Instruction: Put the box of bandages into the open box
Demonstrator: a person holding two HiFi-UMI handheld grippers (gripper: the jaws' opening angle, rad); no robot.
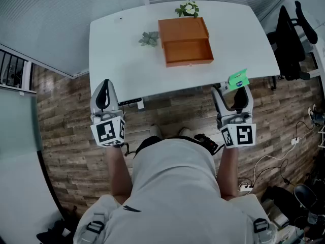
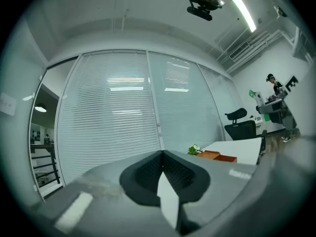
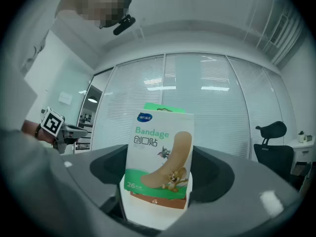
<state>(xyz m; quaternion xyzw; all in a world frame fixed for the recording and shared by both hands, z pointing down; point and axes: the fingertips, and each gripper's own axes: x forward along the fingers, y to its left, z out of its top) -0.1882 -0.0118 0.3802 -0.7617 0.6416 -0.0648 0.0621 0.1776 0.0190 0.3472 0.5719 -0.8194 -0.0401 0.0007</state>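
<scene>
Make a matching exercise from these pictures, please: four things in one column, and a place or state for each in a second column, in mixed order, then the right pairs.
Things
1. box of bandages
2. open box
3. left claw
4. office chair

Places or states
A. orange, on the white table
B. shut, nothing in it
C. black, to the right of the table
D. held in the right claw

Pairs: 1-D, 2-A, 3-B, 4-C

Surface (image 1: 117,60) is bare at frame left, right and along its near edge, so the orange open box (image 1: 187,50) is reachable from front, right and above. Small plant (image 1: 149,38) sits just left of it and a flowering plant (image 1: 187,8) just behind. Office chair (image 1: 289,39) stands off the surface, upper right.
</scene>
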